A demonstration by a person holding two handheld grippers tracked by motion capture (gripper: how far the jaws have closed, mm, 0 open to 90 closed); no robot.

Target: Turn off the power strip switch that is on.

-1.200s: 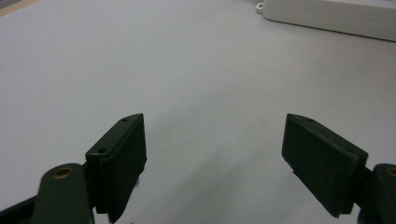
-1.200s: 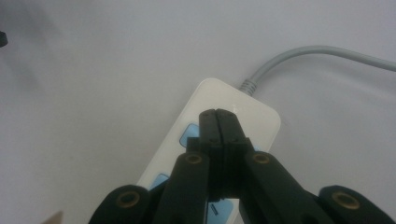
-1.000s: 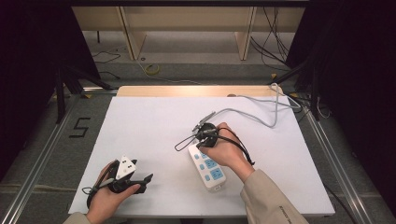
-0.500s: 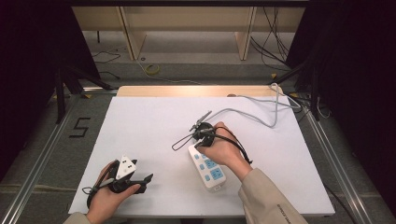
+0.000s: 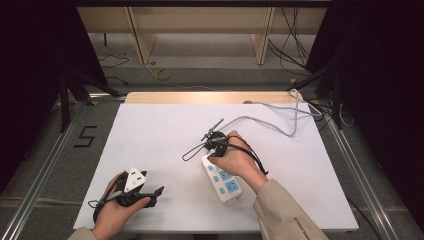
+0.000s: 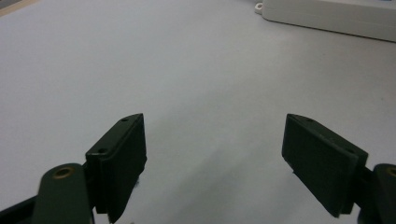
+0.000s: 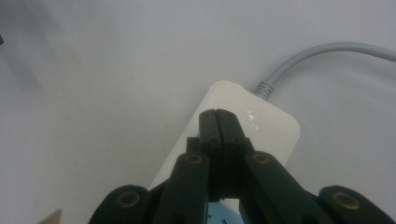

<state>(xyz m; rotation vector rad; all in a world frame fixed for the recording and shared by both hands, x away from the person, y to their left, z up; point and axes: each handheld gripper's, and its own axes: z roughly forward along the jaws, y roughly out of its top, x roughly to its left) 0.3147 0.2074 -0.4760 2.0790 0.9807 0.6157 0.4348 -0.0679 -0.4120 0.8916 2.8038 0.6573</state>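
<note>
A white power strip [image 5: 226, 183] with blue sockets lies near the middle of the white table [image 5: 150, 135], and its grey cable [image 5: 280, 124] runs off to the back right. My right gripper [image 5: 210, 149] is held over the strip's cable end. In the right gripper view its jaws are pressed together with nothing between them, and the right gripper [image 7: 217, 115] points down at the strip's rounded end [image 7: 261, 122], beside the grey cable [image 7: 327, 48]. My left gripper [image 5: 156, 196] rests at the front left, wide open over bare table [image 6: 212, 158]. The strip's edge [image 6: 327, 14] lies beyond it.
A black cord loop [image 5: 192, 151] trails from the right gripper onto the table. More cables [image 5: 300, 102] hang off the back right corner. Metal rails [image 5: 45, 170] run along both sides of the table, and a wooden strip [image 5: 200, 97] edges its back.
My right gripper has edged slightly to the left over the strip's cable end. The left gripper has stayed put.
</note>
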